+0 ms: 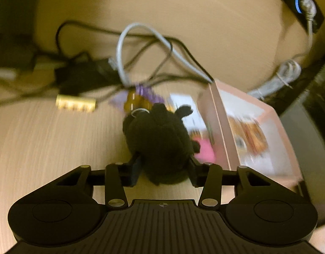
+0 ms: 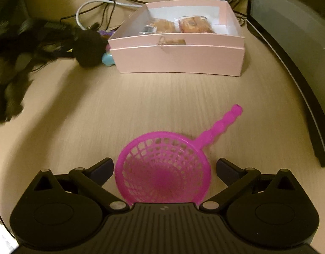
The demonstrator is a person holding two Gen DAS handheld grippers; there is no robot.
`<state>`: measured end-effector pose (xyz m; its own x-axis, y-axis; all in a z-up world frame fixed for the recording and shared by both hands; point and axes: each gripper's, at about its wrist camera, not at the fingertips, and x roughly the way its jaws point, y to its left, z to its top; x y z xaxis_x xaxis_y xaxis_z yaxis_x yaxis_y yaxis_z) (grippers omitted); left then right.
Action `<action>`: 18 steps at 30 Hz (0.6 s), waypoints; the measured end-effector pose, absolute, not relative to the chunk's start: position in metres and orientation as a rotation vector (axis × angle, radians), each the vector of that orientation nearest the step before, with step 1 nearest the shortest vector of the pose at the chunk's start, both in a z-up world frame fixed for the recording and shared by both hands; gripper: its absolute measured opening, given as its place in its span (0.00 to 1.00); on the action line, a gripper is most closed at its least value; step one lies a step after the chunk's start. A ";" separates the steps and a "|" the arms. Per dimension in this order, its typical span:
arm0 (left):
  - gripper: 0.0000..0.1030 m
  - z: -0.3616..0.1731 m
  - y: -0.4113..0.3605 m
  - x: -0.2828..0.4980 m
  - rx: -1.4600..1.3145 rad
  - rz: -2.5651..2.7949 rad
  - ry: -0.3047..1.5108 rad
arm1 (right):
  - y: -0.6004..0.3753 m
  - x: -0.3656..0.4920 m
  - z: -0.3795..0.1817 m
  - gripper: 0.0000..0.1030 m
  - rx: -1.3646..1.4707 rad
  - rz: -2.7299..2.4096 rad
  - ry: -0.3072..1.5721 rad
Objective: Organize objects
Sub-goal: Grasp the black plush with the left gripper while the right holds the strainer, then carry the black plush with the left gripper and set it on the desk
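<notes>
My left gripper (image 1: 163, 169) is shut on a black knitted toy (image 1: 160, 139) with a metal ring, held just left of the pink box (image 1: 257, 135). The toy (image 2: 89, 48) also shows in the right wrist view, beside the pink box (image 2: 179, 57), which holds several wrapped snacks (image 2: 194, 25). My right gripper (image 2: 164, 167) is open, its fingers either side of a pink plastic strainer (image 2: 162, 169) lying on the wooden table (image 2: 99, 110), handle pointing up right.
A tangle of black and grey cables (image 1: 141, 50) and a gold lock (image 1: 75, 103) lie behind the toy. Purple and amber trinkets (image 1: 139, 97) and a pink item (image 1: 204, 150) sit by the box. A dark cabinet (image 2: 289, 31) stands at right.
</notes>
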<state>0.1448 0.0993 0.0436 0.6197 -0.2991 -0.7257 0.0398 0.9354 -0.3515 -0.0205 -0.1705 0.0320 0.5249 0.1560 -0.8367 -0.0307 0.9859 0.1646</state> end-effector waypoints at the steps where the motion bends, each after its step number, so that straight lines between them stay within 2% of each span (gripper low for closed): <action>1: 0.44 0.043 0.101 0.134 -0.323 -0.212 0.893 | -0.169 -0.020 0.033 0.91 0.130 0.119 1.008; 2: 0.43 0.044 0.102 0.122 -0.320 -0.226 0.898 | -0.165 -0.021 0.034 0.80 0.107 0.125 1.002; 7: 0.40 0.049 0.106 0.076 -0.322 -0.275 0.896 | -0.141 -0.028 0.045 0.80 -0.046 0.162 0.956; 10: 0.26 0.056 0.111 0.061 -0.354 -0.292 0.869 | -0.132 -0.035 0.054 0.80 -0.105 0.176 0.916; 11: 0.10 0.059 0.112 0.056 -0.360 -0.303 0.861 | -0.131 -0.038 0.057 0.80 -0.116 0.179 0.904; 12: 0.07 0.063 0.112 0.050 -0.361 -0.320 0.853 | -0.130 -0.040 0.061 0.80 -0.125 0.183 0.893; 18: 0.07 0.071 0.108 0.026 -0.319 -0.373 0.840 | -0.131 -0.055 0.074 0.81 -0.178 0.185 0.850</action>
